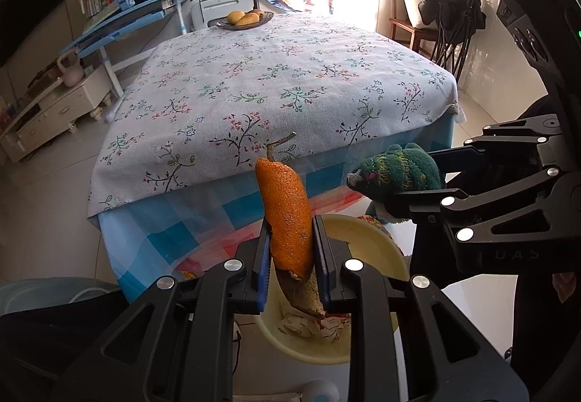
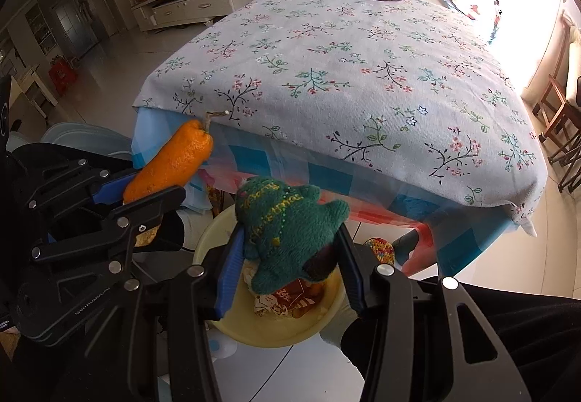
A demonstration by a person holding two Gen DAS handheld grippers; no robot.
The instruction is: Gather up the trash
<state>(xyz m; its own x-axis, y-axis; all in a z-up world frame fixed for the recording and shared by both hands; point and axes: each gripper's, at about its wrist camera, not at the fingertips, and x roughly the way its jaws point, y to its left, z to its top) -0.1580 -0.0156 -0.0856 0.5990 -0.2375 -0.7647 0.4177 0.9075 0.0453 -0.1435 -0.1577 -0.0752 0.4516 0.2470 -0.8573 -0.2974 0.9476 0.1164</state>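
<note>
My left gripper (image 1: 290,249) is shut on a piece of orange peel (image 1: 287,217) with a dry stem, held upright over a pale yellow bin (image 1: 377,249) on the floor. The peel also shows in the right wrist view (image 2: 170,162). My right gripper (image 2: 290,257) is shut on a green knitted toy (image 2: 287,228), held above the same bin (image 2: 268,333). The toy shows at right in the left wrist view (image 1: 395,173). The bin holds crumpled paper and wrappers (image 2: 290,300).
A table with a floral cloth (image 1: 276,82) over a checked cloth stands just beyond the bin. A fruit bowl (image 1: 245,19) sits at its far edge. Chairs (image 1: 450,32) stand at right, a blue desk (image 1: 127,13) and low cabinet (image 1: 54,111) at left.
</note>
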